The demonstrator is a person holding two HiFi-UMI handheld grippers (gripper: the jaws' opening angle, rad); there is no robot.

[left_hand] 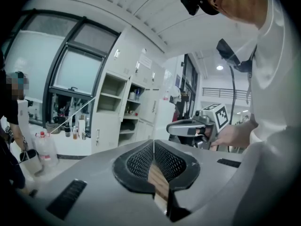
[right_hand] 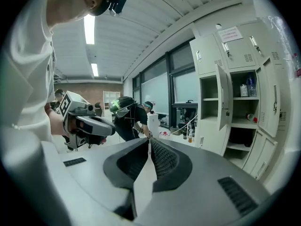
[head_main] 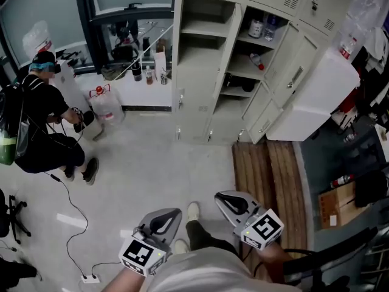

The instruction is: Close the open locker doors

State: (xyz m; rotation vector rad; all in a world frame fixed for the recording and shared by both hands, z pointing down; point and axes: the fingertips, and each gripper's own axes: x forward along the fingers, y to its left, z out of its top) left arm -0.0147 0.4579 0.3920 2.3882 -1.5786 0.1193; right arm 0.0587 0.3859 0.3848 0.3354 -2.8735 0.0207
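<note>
The lockers (head_main: 197, 111) are standing at the top centre of the head view, well apart from both grippers, with a broad stretch of pale floor (head_main: 158, 163) lying open between them. A strip of wooden planks (head_main: 273, 181) is running along the right side of that floor, from the locker foot down towards the right gripper (head_main: 226, 199). At the left edge a crouching person (head_main: 42, 120) is taking up room, and a thin cable (head_main: 76, 212) is trailing across the floor below them. A big clear water jug (head_main: 106, 107) is sitting just to the right of the person. Boxes and clutter are crowding the right edge.

At least three locker doors (head_main: 296, 72) are hanging open. One is showing edge-on between the two open columns, and the others are swinging out to the right, one above another.

The left column's open compartments are looking bare. The middle column is holding two containers (head_main: 262, 27) on its upper shelf and one red-capped item (head_main: 256, 59) lying on the shelf below.

The left gripper (head_main: 167, 219) is sitting at the bottom left and the right gripper at the bottom centre right. Each has its jaws pressed together with nothing between them.
</note>
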